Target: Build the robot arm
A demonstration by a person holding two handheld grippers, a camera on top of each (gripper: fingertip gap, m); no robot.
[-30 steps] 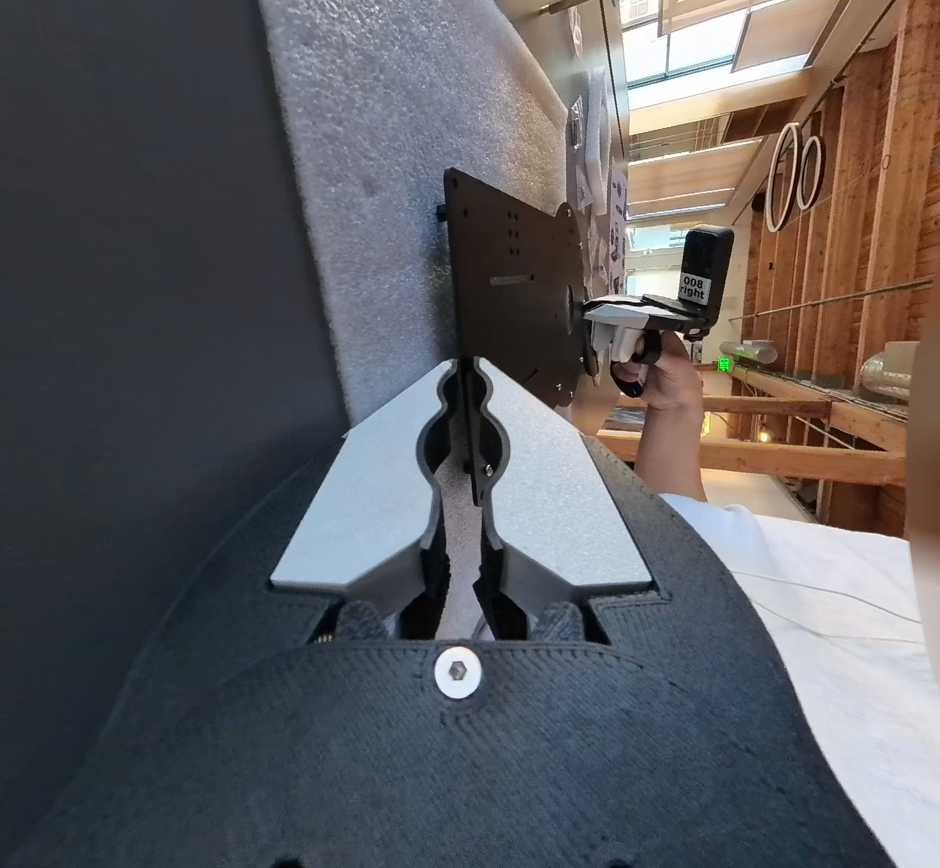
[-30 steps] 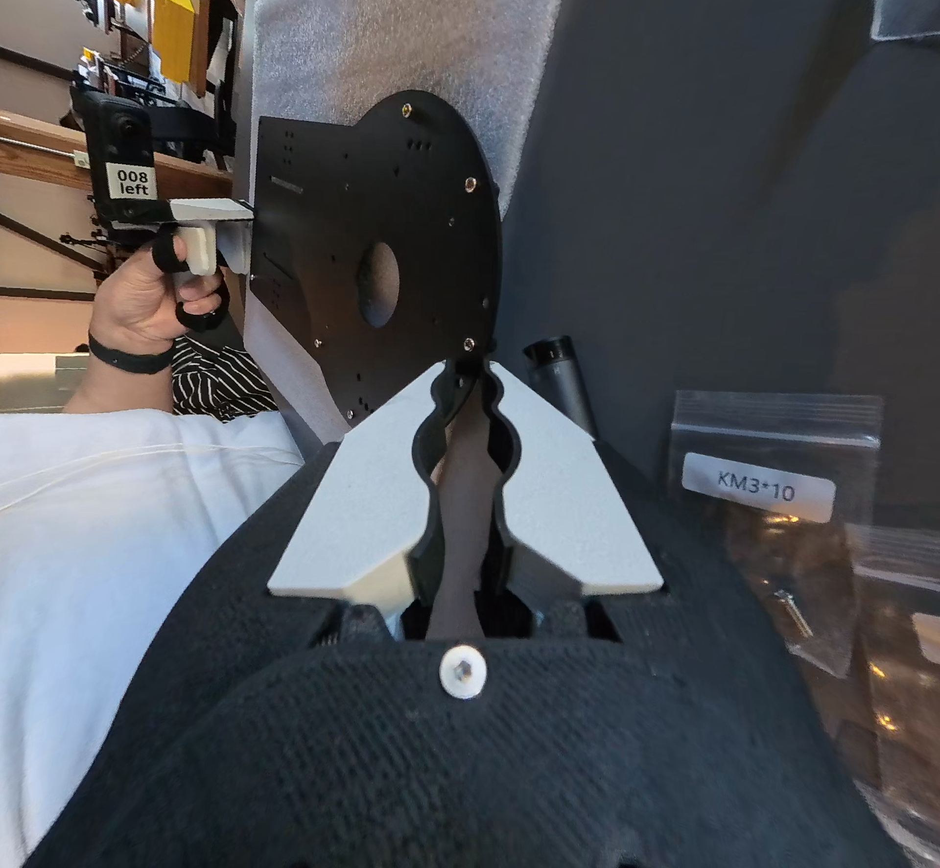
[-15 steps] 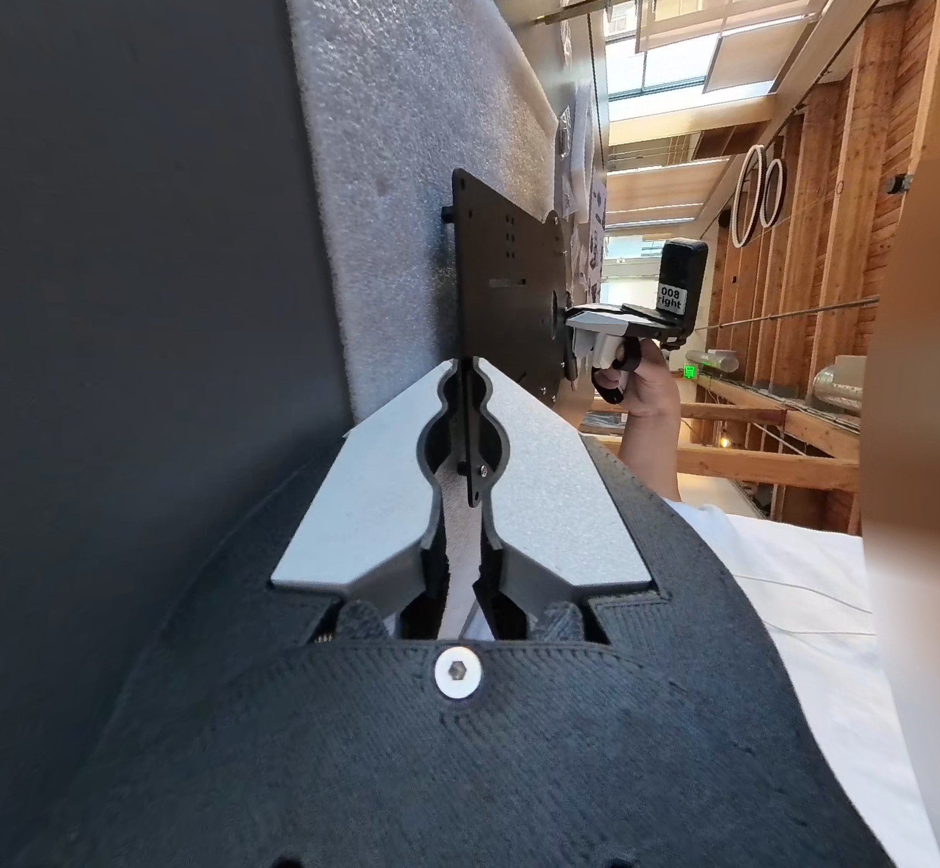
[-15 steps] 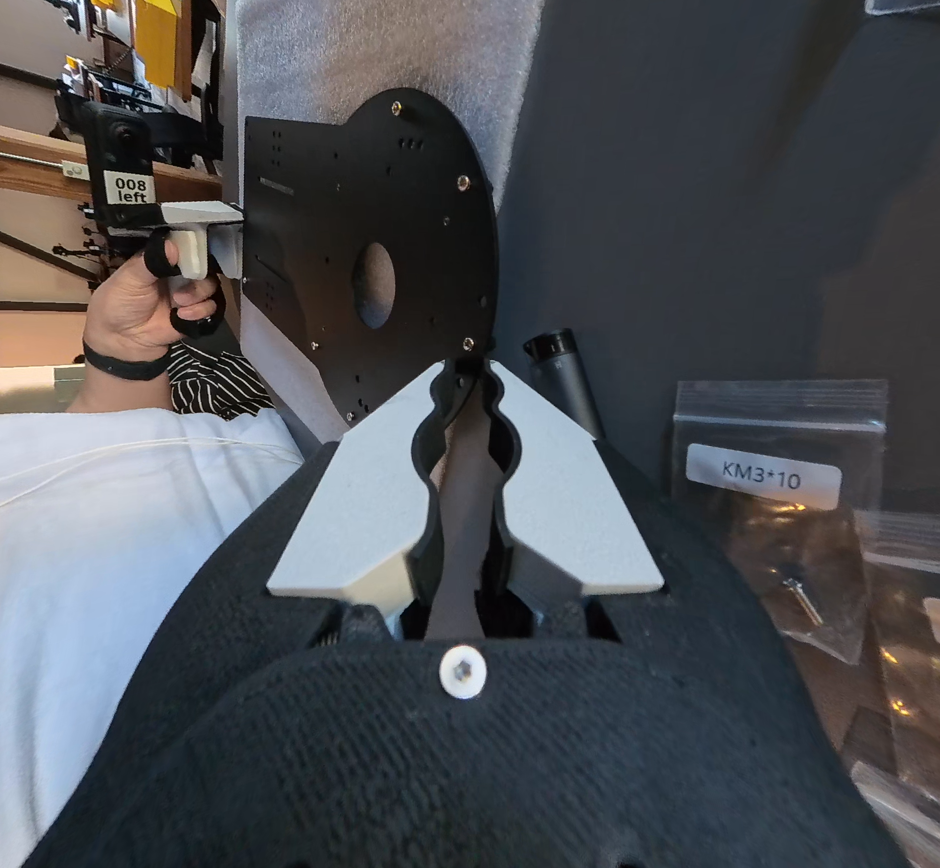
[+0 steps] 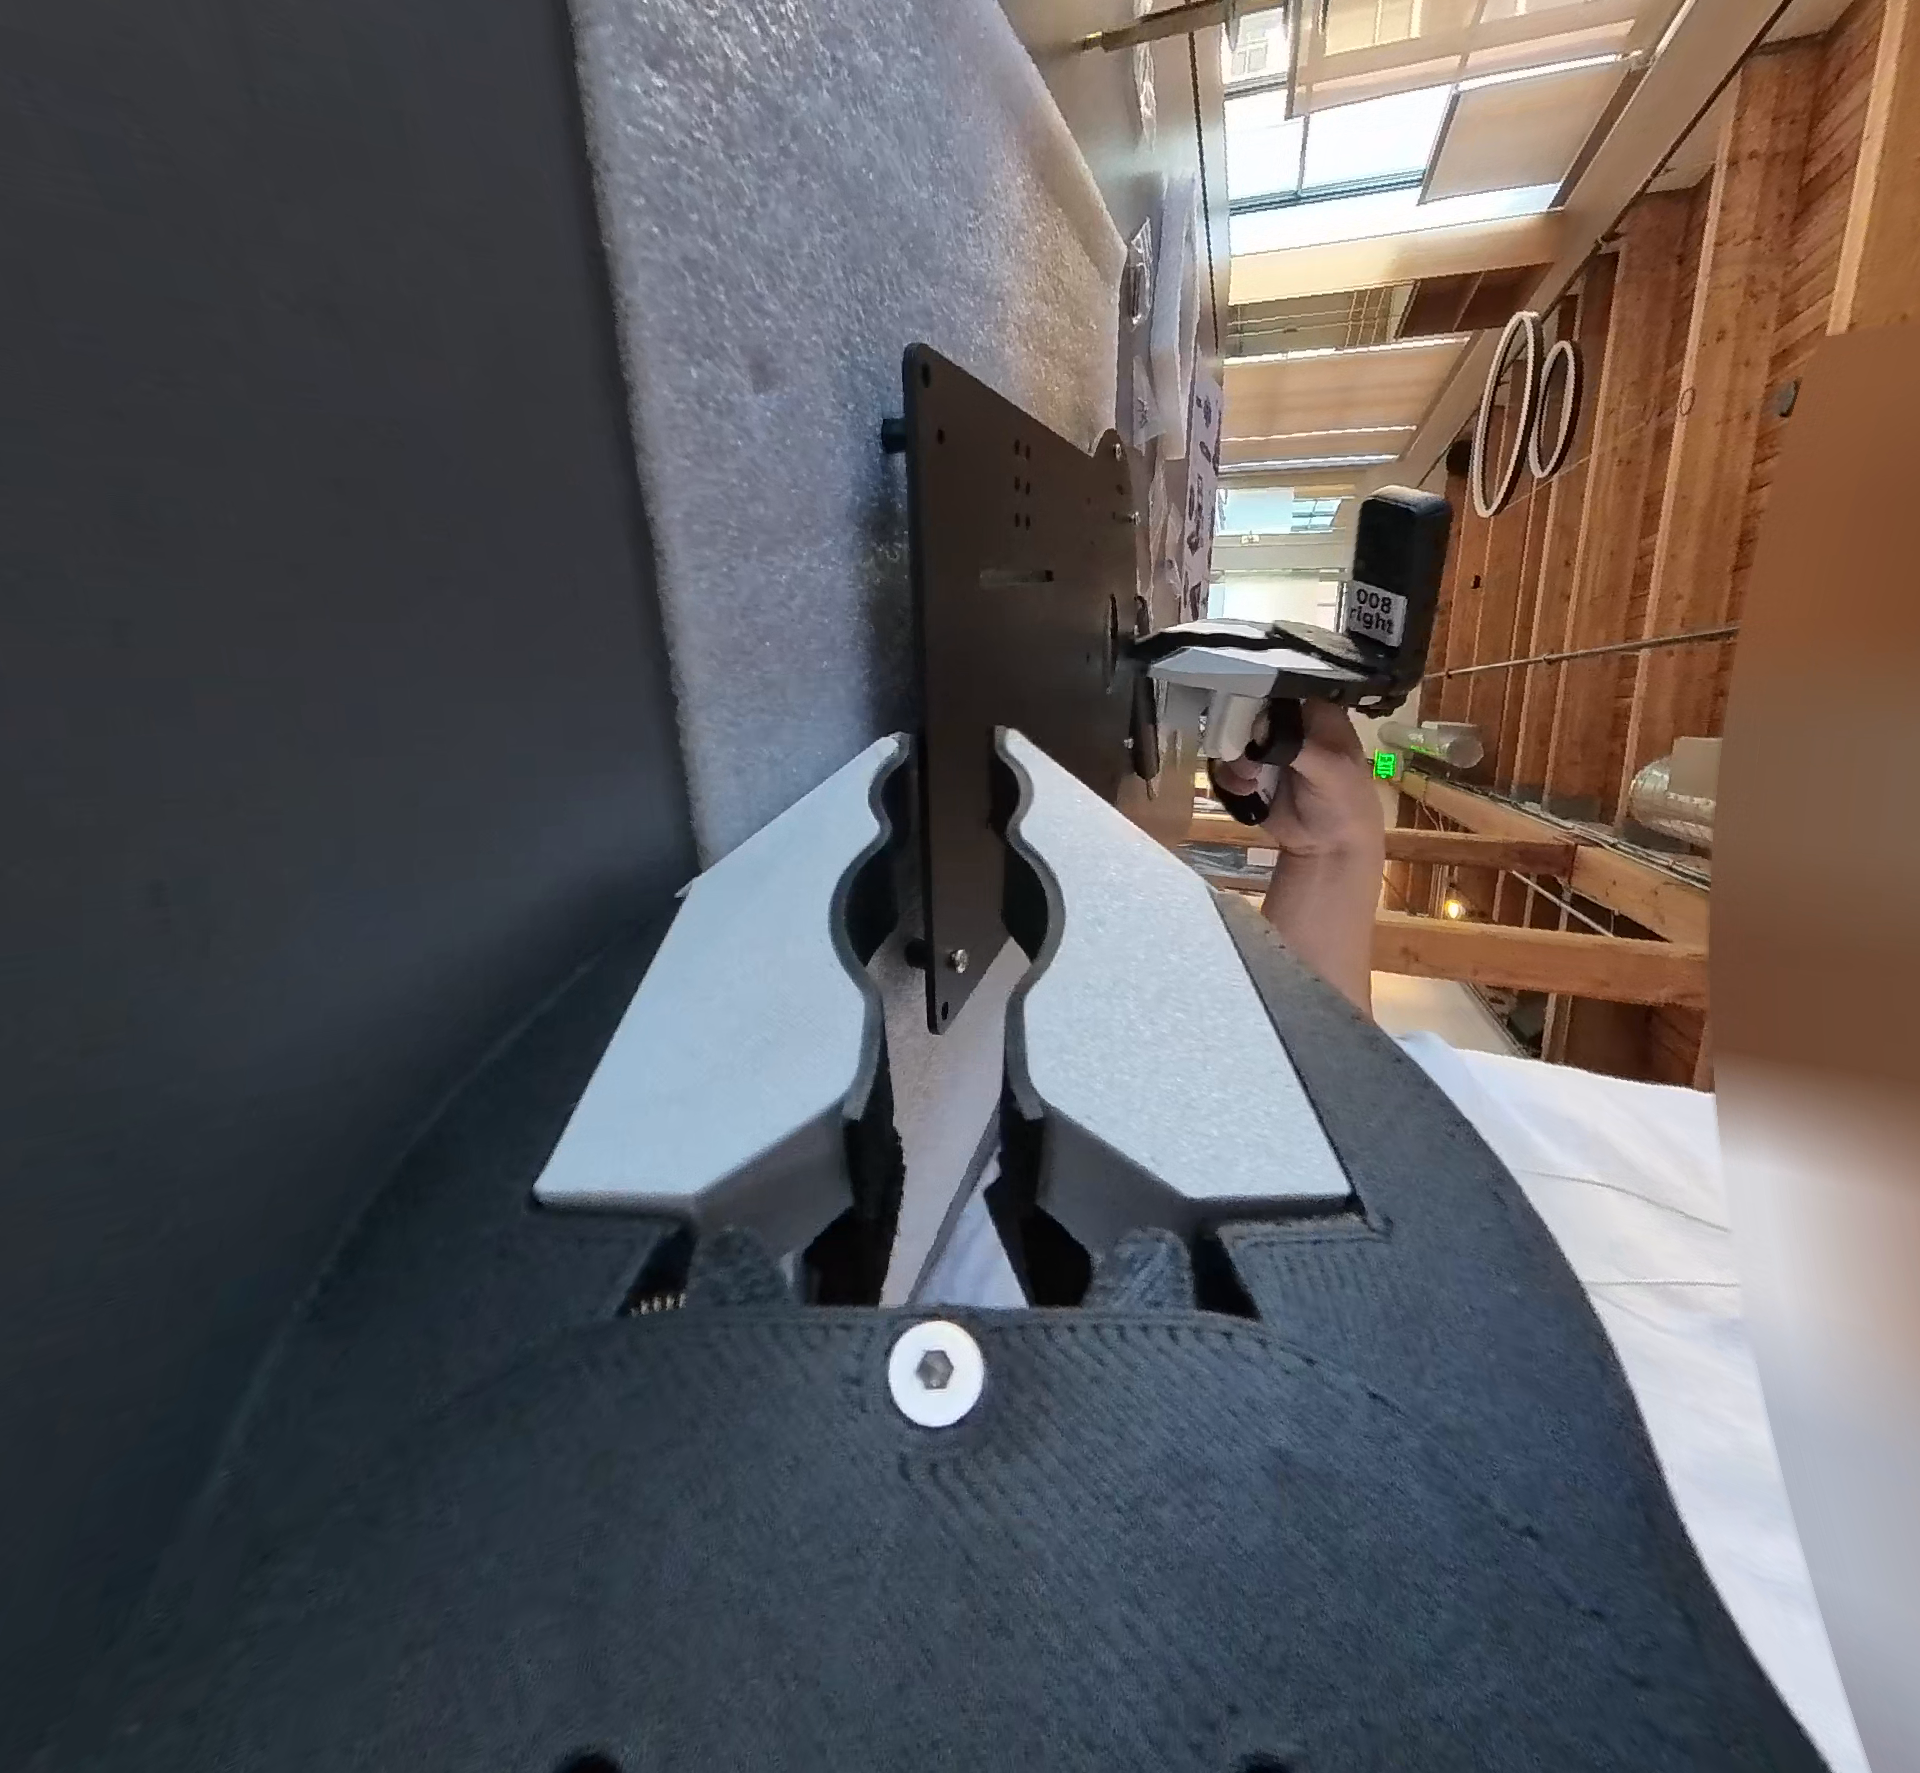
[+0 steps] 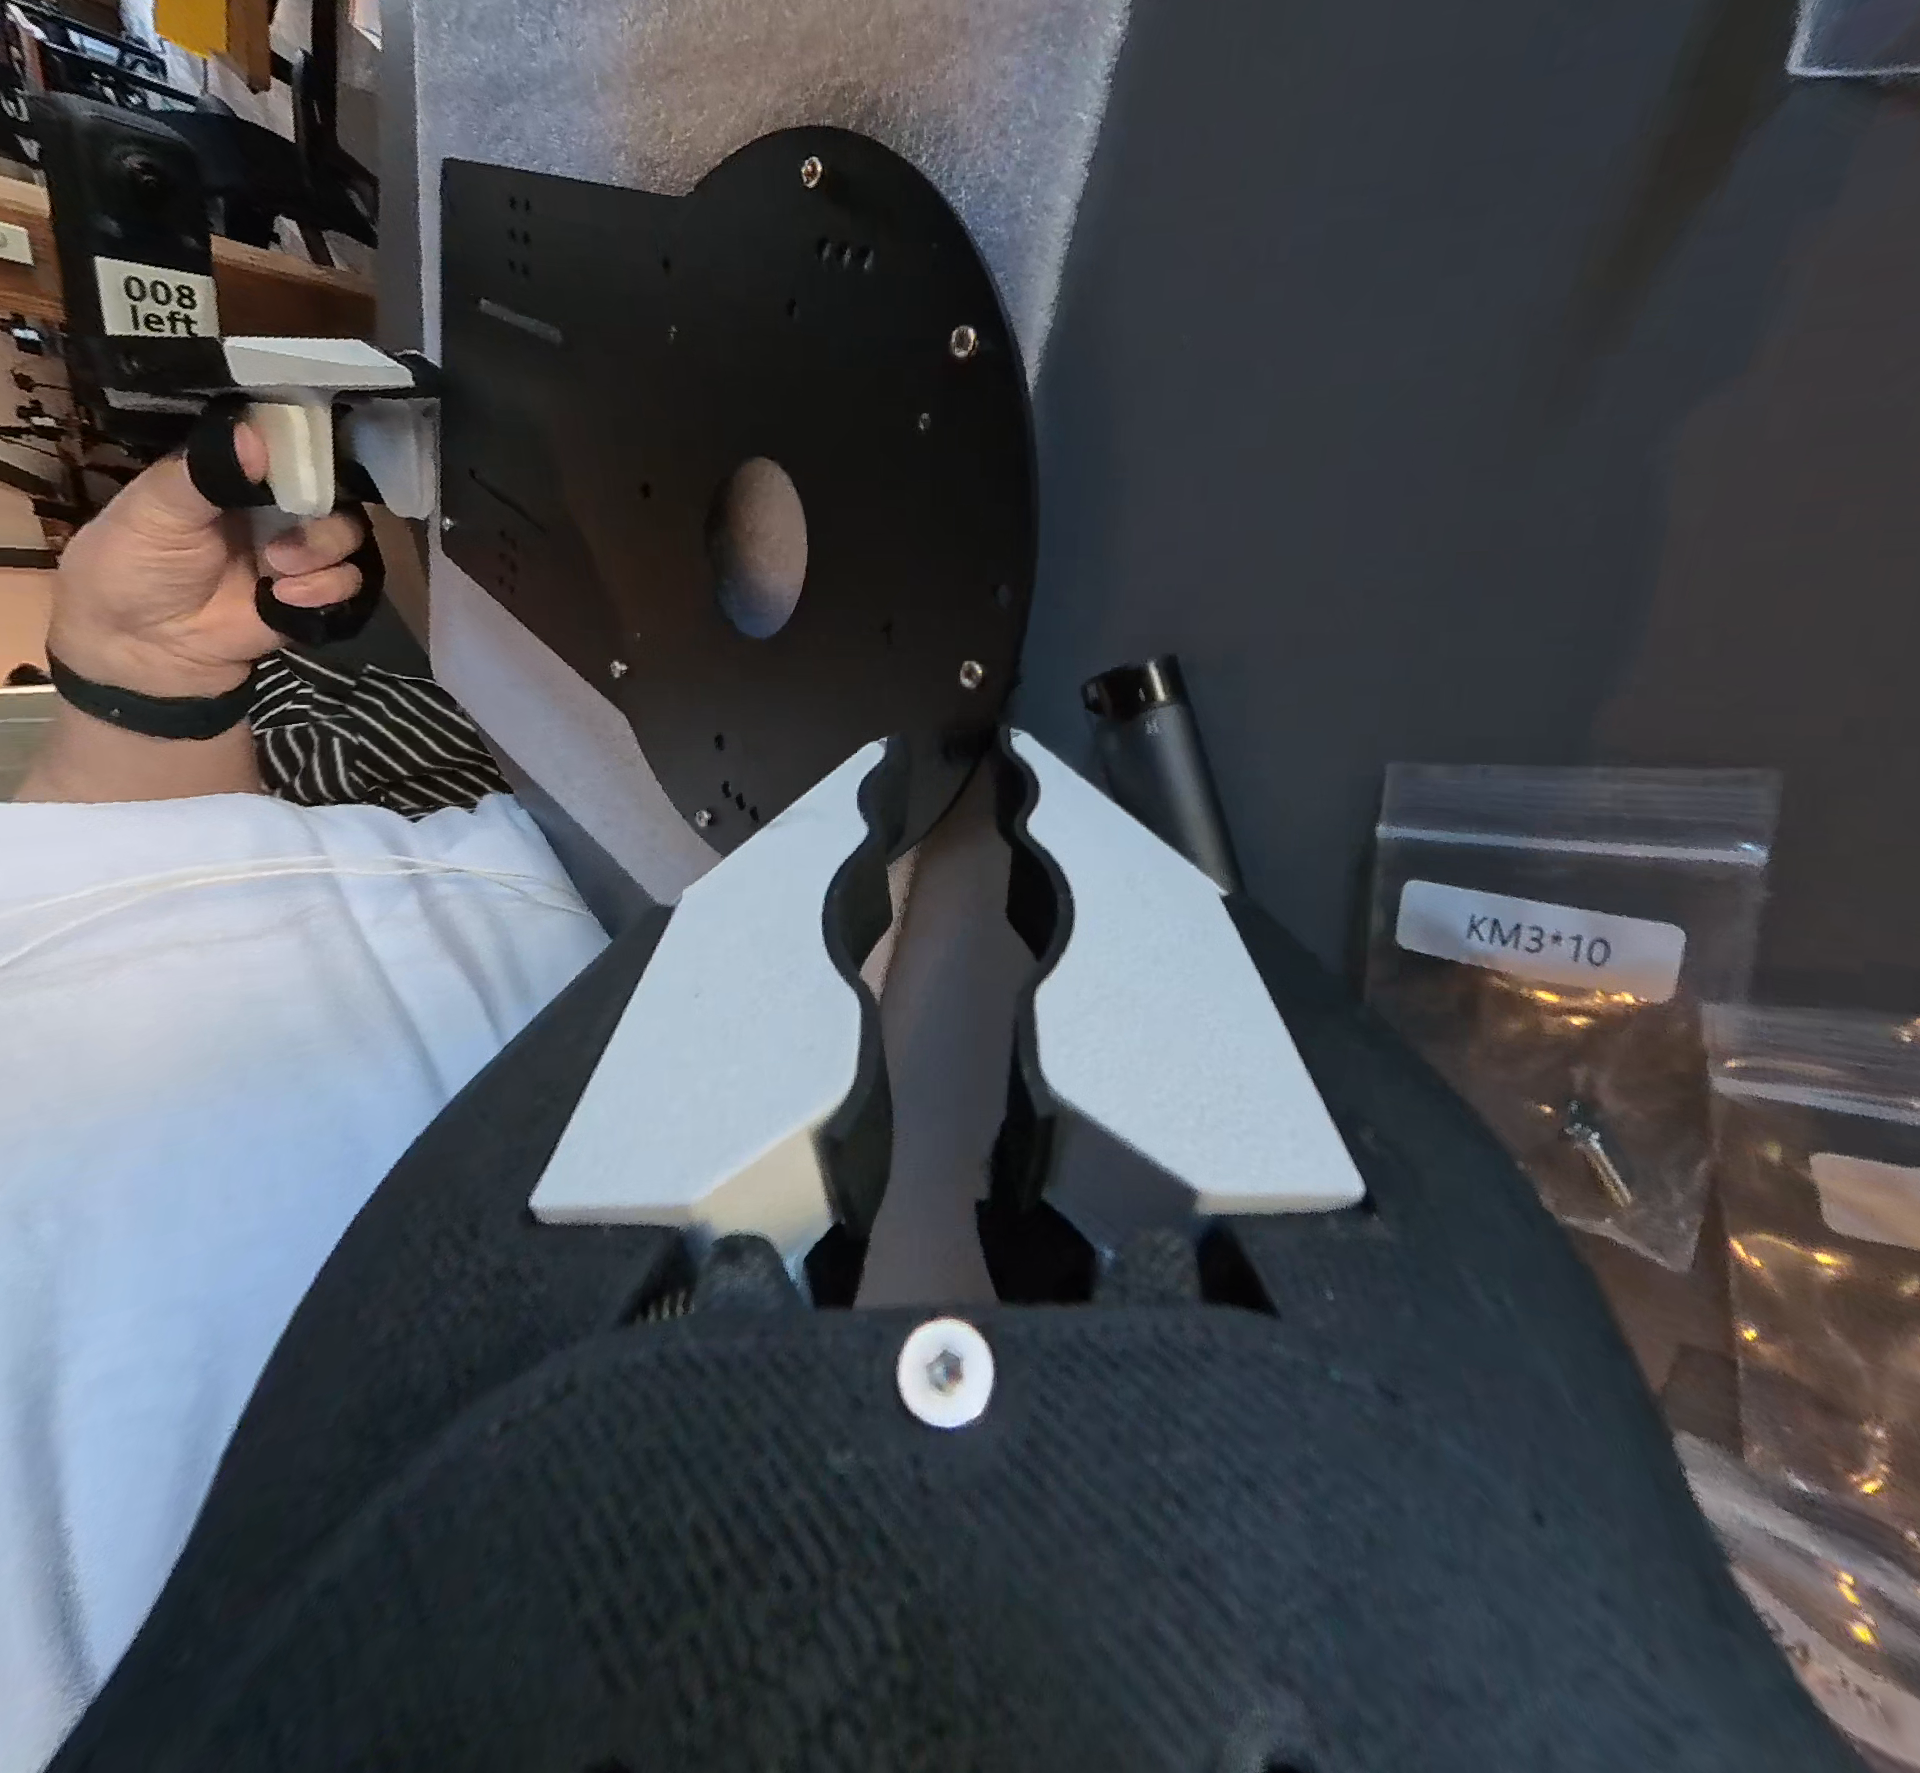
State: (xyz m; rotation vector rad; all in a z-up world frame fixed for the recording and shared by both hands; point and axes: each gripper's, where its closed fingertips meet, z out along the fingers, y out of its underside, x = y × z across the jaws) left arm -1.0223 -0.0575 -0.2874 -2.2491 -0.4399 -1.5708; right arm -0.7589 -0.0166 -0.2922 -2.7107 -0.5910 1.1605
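A black metal plate (image 5: 997,601) with a round hole and small screws lies flat just over a grey foam pad (image 5: 831,165); both views are rolled sideways. My left gripper (image 5: 951,747) is slightly open, with the plate's square corner loose between its jaws. My right gripper (image 6: 945,747) is also slightly open around the plate's (image 6: 644,435) rounded rim. Each gripper shows in the other's view at the opposite end of the plate: the right one (image 5: 1143,679) and the left one (image 6: 426,414). A short standoff (image 5: 888,430) sticks out of the plate toward the foam.
The foam pad (image 6: 727,9) lies on a dark table top (image 5: 312,476). A black cylinder (image 6: 1164,767) and clear bags of small screws (image 6: 1558,975) lie beside the right gripper. The person's white shirt (image 6: 208,1048) is close by. Wooden framing (image 5: 1662,580) is behind. About 25 cm separates my left fingertips from my right.
Both grippers' fingers have spread apart from a tight pinch on the plate. The plate now sits loose between them, tilted slightly in the left wrist view.
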